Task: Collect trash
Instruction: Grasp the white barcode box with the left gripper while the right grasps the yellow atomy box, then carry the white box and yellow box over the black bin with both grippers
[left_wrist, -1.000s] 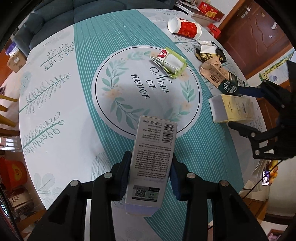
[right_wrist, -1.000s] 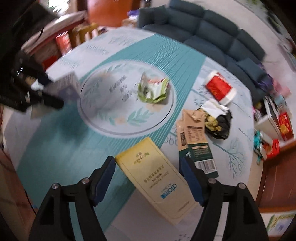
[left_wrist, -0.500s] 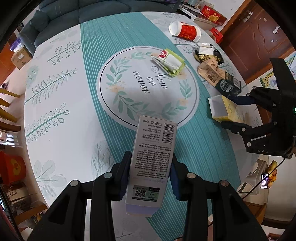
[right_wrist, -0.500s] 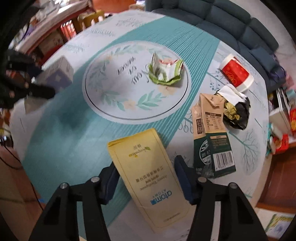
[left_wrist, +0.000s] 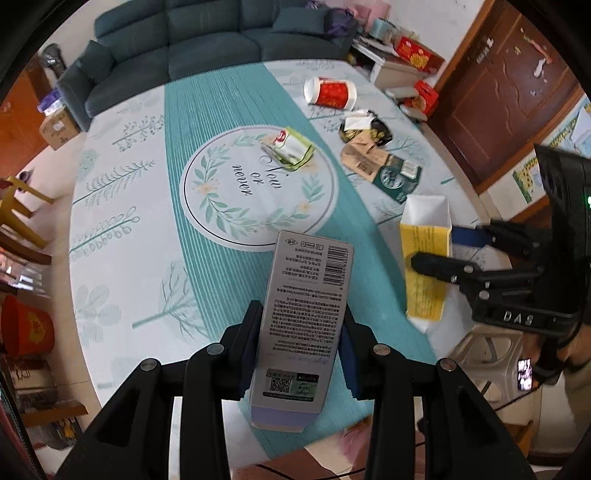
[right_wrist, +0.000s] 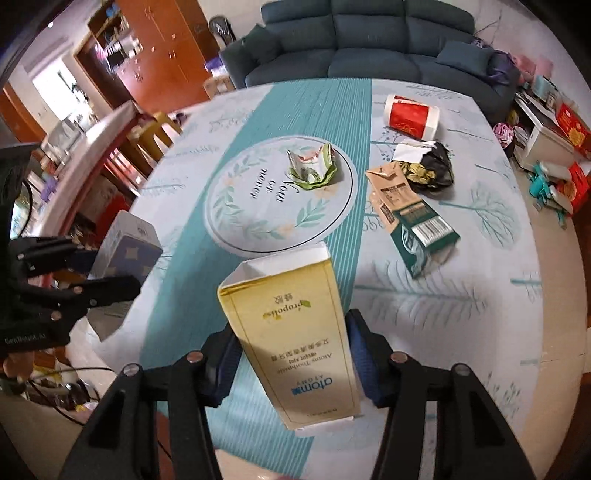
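Left wrist view: the left gripper (left_wrist: 299, 350), lower centre of the frame, has its jaws clamped on the long sides of a grey box (left_wrist: 304, 321), printed face and barcode toward the camera, held clear above the tabletop (left_wrist: 122, 236). At the right edge the right gripper (left_wrist: 439, 251) grips a yellow box (left_wrist: 424, 266), its open white end turned up.

Right wrist view: the right gripper (right_wrist: 291, 362) sits at lower centre; its jaws have just been closing and now press on both sides of the yellow box (right_wrist: 295, 339), which is lifted off the tabletop (right_wrist: 461, 295). At the left edge the left gripper (right_wrist: 85, 273) carries the grey box (right_wrist: 127, 247).

Remaining trash on the tabletop: a crumpled green wrapper (right_wrist: 312, 168) inside the printed round wreath at centre; a red cup (right_wrist: 412, 116) on its side at upper right; a black-and-gold bag (right_wrist: 430, 170) below the cup; a brown-and-green carton (right_wrist: 410, 218) lying flat, touching the bag. A dark sofa (right_wrist: 369, 44) stands beyond the tabletop's far edge.
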